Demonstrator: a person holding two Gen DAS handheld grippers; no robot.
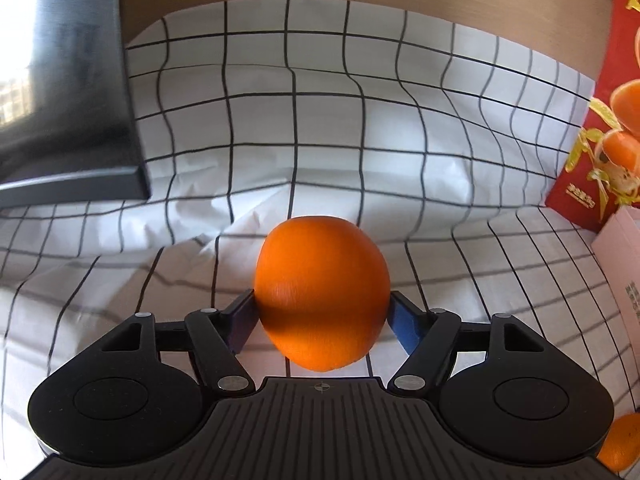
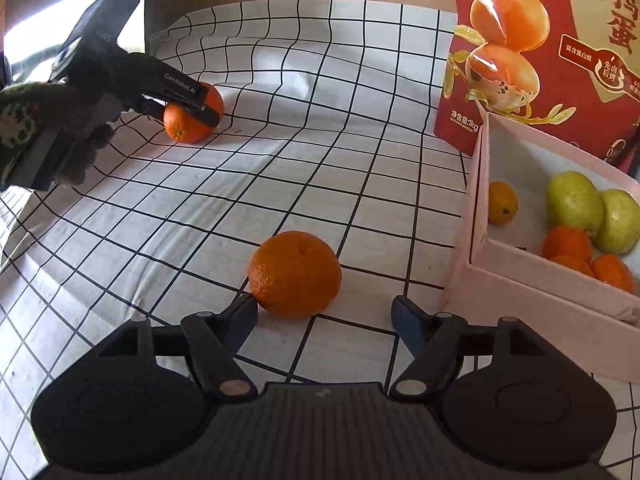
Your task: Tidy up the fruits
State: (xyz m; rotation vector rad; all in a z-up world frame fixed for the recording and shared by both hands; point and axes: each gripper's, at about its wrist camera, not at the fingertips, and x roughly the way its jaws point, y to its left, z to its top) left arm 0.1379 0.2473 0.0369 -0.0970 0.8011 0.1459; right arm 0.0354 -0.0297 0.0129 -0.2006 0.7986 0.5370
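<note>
My left gripper [image 1: 322,314] has an orange [image 1: 322,294] pinched between its blue pads [image 1: 404,322], which press on either side of the fruit at lower centre of the left wrist view. From the right wrist view the same left gripper [image 2: 200,110] sits at the upper left of the frame, closed round that orange [image 2: 194,118], and the fruit looks to be touching or just above the cloth [image 2: 304,128]; I cannot tell which. A gloved hand [image 2: 76,148] holds the tool at the left edge.

My right gripper [image 2: 324,312] is spread wide and holds nothing. A second orange [image 2: 295,274] lies on the checked cloth just ahead of it, near the centre of the frame, with the left-hand pad [image 2: 242,322] just beside or touching its lower left and the other pad well apart from it.

At the right edge of the right wrist view stands a pink box [image 2: 476,208]. Inside it I see two green fruits [image 2: 576,200], a small yellow fruit [image 2: 502,202] in the far corner, and several small oranges [image 2: 568,242] at the near side. Behind the box, at upper right, rises a red bag [image 2: 560,48] printed with oranges.

In the left wrist view a dark panel [image 1: 68,80] fills the upper left, the red bag [image 1: 592,152] shows at the right edge, and another orange [image 1: 622,444] peeks in at the lower right corner.
</note>
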